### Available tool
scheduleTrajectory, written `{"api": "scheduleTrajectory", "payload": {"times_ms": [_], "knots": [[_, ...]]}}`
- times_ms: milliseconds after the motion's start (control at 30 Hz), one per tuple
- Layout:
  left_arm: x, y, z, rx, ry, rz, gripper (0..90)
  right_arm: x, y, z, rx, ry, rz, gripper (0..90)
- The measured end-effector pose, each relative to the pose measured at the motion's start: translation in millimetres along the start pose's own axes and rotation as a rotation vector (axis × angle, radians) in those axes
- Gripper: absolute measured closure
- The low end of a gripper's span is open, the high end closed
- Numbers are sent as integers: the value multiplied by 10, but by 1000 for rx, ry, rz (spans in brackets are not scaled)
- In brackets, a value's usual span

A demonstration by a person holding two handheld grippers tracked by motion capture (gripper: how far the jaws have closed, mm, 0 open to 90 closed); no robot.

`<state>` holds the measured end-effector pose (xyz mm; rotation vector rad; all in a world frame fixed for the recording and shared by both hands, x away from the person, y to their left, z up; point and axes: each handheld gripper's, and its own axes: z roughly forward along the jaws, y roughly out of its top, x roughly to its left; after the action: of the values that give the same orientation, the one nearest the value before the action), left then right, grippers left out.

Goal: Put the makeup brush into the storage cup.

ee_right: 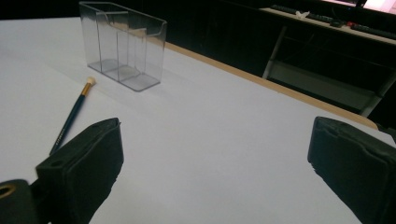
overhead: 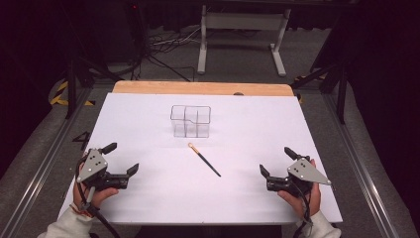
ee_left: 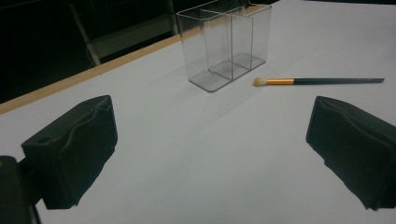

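A clear plastic organiser (overhead: 191, 120) with several compartments stands upright and empty near the middle of the white table (overhead: 148, 198). Just in front of it lies a small brush (overhead: 203, 159) with a dark handle, a gold ferrule and a pale tip that points toward the organiser. My left gripper (overhead: 122, 158) rests open near the table's front left edge, nothing between its jaws. My right gripper (overhead: 277, 161) rests open at the front right, also empty. The left gripper view shows the organiser (ee_left: 224, 44) and brush (ee_left: 317, 81) beyond the jaws. In the right gripper view, the organiser (ee_right: 122, 44) and brush (ee_right: 72, 116) sit at the left.
The table's far edge is a wooden strip (overhead: 198, 88). Beyond it stand a white desk frame (overhead: 242, 29) and loose cables (overhead: 163, 44) on the floor. Metal rails (overhead: 44, 163) run along both sides of the table.
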<state>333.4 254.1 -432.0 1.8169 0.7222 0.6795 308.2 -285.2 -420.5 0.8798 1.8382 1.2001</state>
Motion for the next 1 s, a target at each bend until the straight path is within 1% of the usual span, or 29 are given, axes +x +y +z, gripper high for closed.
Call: {"api": "scheduleTrajectory", "payload": {"times_ms": [67, 100, 133, 200, 233, 267, 300, 333, 400, 433, 467, 500, 533, 567, 633, 667, 733, 800, 833, 867, 933, 1000], "knots": [[-8, -9, 22, 14, -2, 3, 25, -4, -19, 8, 6, 4, 10, 42], [-8, -16, 33, 25, -2, 9, 25, -7, -23, 14, 11, 4, 8, 42], [-9, -25, 44, 26, -2, 6, 25, -9, -28, 14, 14, -5, -2, 45], [-7, -53, 56, 39, -1, 6, 25, -25, -37, 22, 18, 2, 12, 47], [-12, -74, 63, 45, -7, 0, 25, -27, -38, 27, 21, -5, 9, 48], [-12, -85, 68, 59, -4, 8, 25, -26, -35, 31, 26, -13, 1, 53], [-13, -98, 70, 65, -10, 3, 26, -27, -29, 42, 31, -10, 1, 53], [-18, -106, 60, 69, -9, 2, 26, -21, -19, 61, 36, -18, -11, 56], [-25, -110, 34, 69, -5, 2, 26, -7, 3, 102, 38, -10, -24, 61], [-24, -113, 24, 66, -8, -1, 27, -2, 5, 112, 40, -10, -25, 65], [-21, -117, 10, 72, -1, 1, 28, 3, 6, 123, 42, -8, -24, 66], [-11, -128, -4, 79, 7, -3, 29, 10, 10, 139, 49, -1, -26, 67], [3, -142, -15, 79, 2, -12, 29, 19, 19, 163, 56, 1, -37, 69], [15, -159, -31, 76, 6, -24, 30, 27, 29, 186, 59, 2, -38, 72], [26, -175, -45, 85, 11, -28, 29, 42, 76, 250, 65, 24, -43, 73], [31, -193, -68, 87, 14, -32, 29, 47, 88, 264, 66, 28, -46, 74], [28, -203, -105, 87, 24, -33, 30, 66, 135, 322, 69, 53, -49, 89], [20, -213, -138, 85, 28, -34, 30, 97, 178, 374, 81, 63, -61, 99], [20, -213, -138, 85, 28, -34, 30, 97, 178, 374, 81, 63, -61, 99], [18, -216, -149, 86, 27, -29, 30, 127, 211, 410, 74, 79, -57, 115], [18, -218, -164, 86, 32, -28, 30, 174, 258, 462, 77, 82, -75, 109], [20, -219, -162, 89, 27, -27, 32, 212, 291, 503, 69, 91, -85, 110]]}}
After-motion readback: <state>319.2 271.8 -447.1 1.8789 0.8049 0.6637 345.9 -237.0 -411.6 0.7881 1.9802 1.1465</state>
